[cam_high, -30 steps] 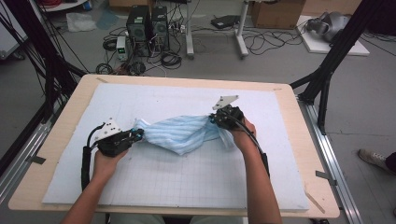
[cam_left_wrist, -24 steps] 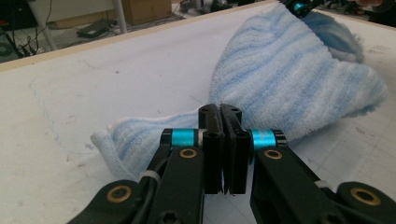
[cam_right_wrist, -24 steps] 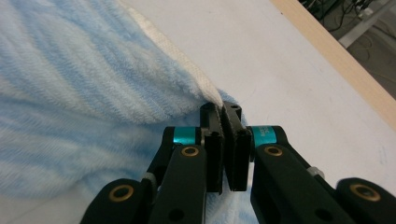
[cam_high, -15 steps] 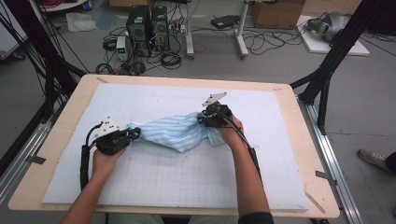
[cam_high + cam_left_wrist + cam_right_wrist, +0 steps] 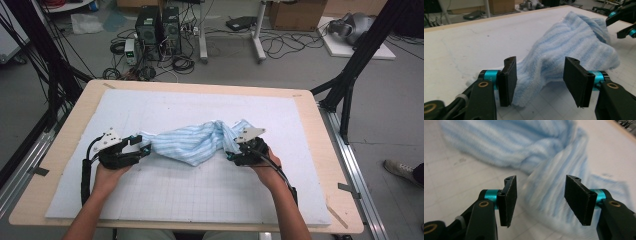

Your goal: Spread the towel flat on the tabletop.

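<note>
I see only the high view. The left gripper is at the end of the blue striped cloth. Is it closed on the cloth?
Observer: No. In the left gripper view the left gripper is open, and the cloth end lies between its fingers, unclamped.
Operator: And the right one?
Observer: The right gripper is open too; blurred cloth lies in front, beyond its fingers.
Operator: Is the cloth flat near the left gripper?
Observer: No, it rises from the white mat into a bunched hump.
</note>
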The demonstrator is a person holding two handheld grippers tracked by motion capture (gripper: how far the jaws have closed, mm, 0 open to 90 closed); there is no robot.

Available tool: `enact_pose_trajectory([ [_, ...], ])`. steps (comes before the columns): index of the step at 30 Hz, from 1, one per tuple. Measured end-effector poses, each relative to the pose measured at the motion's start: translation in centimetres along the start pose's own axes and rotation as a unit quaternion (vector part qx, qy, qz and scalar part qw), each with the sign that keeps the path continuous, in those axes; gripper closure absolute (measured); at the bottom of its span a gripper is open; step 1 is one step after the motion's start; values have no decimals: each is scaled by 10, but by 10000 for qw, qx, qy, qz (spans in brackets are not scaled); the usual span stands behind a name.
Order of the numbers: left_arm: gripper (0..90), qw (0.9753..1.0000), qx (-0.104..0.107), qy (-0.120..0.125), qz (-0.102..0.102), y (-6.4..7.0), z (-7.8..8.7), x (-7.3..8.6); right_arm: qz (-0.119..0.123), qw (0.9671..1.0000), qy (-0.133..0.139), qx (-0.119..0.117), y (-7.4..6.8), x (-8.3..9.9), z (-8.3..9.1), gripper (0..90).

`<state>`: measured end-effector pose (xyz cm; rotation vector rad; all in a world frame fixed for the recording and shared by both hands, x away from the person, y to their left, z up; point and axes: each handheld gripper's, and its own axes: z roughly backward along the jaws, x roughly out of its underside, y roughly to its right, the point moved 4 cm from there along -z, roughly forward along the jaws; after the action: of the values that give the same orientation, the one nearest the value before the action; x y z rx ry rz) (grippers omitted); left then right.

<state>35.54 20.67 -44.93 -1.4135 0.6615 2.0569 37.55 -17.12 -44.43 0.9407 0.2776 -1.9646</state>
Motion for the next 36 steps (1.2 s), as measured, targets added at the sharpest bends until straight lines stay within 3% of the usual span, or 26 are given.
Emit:
enact_pose_trajectory([
  [2,450,9999,42,-90,-50,2,-4,2,98,9995,-290,-29,-4,4,-7,435],
  [4,549,9999,89,-131,-52,4,-5,3,204,9991,-364,26,-5,3,-12,496],
  [7,855,9988,109,-411,-244,6,-9,7,276,9982,-484,226,-2,3,-17,710],
  [9,871,9986,67,-461,-255,6,-10,7,317,9973,-612,265,4,5,-20,874],
  [10,873,9983,53,-499,-299,7,-9,8,329,9971,-606,308,8,5,-20,884],
  [11,874,9983,53,-499,-299,7,-9,8,329,9971,-606,308,8,5,-20,884],
  [13,874,9987,3,-442,-266,6,-6,6,169,9981,-482,344,24,-2,-18,890],
  [16,874,9990,-37,-393,-202,3,-4,5,-84,9991,-134,397,44,-20,-11,891],
  [20,874,9992,-93,-359,-178,3,-3,5,-307,9977,261,538,68,-48,-8,891],
  [26,874,9992,-132,-363,-115,0,3,4,-618,9941,322,831,93,-73,-30,891],
  [29,874,9991,-117,-404,-97,0,6,5,-785,9912,261,1036,102,-80,-42,891],
  [32,873,9990,-69,-433,-66,2,7,7,-1006,9862,1,1317,110,-78,-56,886],
  [33,872,9990,-69,-433,-66,2,7,7,-1006,9862,1,1317,110,-78,-56,886],
  [34,864,9990,31,-450,-50,2,8,8,-1190,9831,-94,1390,110,-75,-61,780],
  [35,825,9990,55,-432,-55,2,8,7,-1248,9822,-83,1400,110,-75,-60,678],
  [36,704,9992,-20,-392,-5,2,8,6,-1309,9816,-61,1387,108,-75,-58,611],
])
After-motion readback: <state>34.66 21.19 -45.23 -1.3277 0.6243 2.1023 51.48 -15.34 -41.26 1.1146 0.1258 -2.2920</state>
